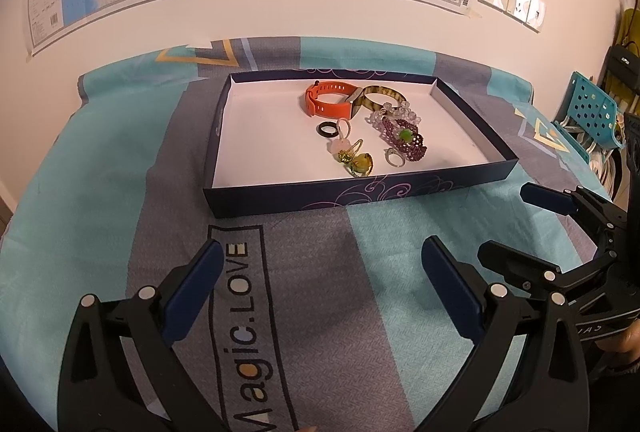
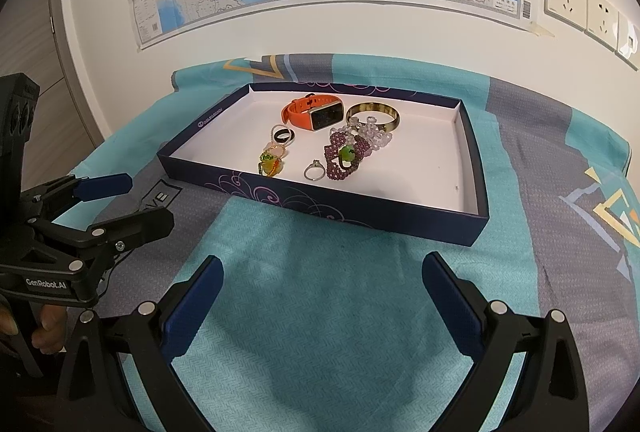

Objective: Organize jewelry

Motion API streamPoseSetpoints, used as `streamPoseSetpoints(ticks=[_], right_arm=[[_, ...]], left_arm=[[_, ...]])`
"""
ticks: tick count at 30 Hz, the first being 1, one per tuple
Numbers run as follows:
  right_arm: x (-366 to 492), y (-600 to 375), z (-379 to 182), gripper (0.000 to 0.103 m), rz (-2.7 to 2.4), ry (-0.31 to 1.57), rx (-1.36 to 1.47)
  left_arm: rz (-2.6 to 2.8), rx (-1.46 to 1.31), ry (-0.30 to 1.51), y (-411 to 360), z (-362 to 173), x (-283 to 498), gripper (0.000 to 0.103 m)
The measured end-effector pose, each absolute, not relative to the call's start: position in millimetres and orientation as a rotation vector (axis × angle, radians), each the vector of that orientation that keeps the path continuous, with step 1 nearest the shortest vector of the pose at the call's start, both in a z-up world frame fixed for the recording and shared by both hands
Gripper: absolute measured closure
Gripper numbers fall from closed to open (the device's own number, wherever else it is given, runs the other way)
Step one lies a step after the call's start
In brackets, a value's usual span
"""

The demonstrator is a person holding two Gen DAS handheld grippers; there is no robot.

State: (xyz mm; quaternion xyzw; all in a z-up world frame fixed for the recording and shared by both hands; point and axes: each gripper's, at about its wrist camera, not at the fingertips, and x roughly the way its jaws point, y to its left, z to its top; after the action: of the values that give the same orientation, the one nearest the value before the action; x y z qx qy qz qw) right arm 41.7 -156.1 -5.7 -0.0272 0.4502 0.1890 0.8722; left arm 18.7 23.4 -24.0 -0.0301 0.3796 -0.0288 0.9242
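**A:** Where's the jewelry sitting?

**B:** All of it lies in the shallow dark box [image 2: 280, 192] on the cloth-covered bench [image 2: 320, 312], bunched toward the far middle. The left gripper [image 1: 320, 252] and right gripper [image 2: 320, 264] both hover short of the box's near wall, jaws spread wide apart, holding nothing.

**A:** What looks easiest to lift?

**B:** Probably the orange watch [image 2: 316, 116]. The strap should be soft and grippy, the body stiff and the heaviest piece here, I'd guess. It stands on edge, screen facing the right wrist camera, long axis running roughly left to right along the box's far wall. I'd pinch across the strap beside the case.

**A:** And the bangle?

**B:** The mottled bangle [image 2: 374, 116] lies just beside the watch's right end. It looks rigid and glossy, so likely slippery; take it across the rim.

**A:** The small ones?

**B:** The silver ring [image 2: 314, 171] lies nearest the front wall, stone pointing away; light, hard, liable to skid on the white floor. The black ring [image 1: 328, 130] lies flat further back. The purple beaded piece [image 2: 344, 156] with a green bead looks floppy, its long axis running near to far, touching the clear beads [image 2: 374, 134] behind it, so lifting one may drag the other. The yellow-green cluster [image 2: 270, 164] looks delicate; I can't tell how many pieces it is
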Motion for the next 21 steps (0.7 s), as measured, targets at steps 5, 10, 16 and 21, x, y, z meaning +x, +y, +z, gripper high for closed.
streamPoseSetpoints(ticks=[5,10,16,21], right_arm=[[40.5,-156.3,-6.2,0.007,0.396,0.942,-0.056],[40.8,-156.2,-6.1,0.007,0.395,0.942,-0.056],[40.9,-156.3,-6.6,0.007,0.394,0.945,-0.055],[40.5,-156.4,-7.0,0.007,0.393,0.946,-0.056]], left_arm=[[-0.058,-0.062,0.782,23.3,-24.0,18.2,0.006],[-0.059,-0.062,0.780,23.2,-24.5,18.2,0.006],[-0.060,-0.064,0.781,23.3,-25.0,17.8,0.006],[-0.059,-0.063,0.781,23.2,-24.8,18.0,0.006]])
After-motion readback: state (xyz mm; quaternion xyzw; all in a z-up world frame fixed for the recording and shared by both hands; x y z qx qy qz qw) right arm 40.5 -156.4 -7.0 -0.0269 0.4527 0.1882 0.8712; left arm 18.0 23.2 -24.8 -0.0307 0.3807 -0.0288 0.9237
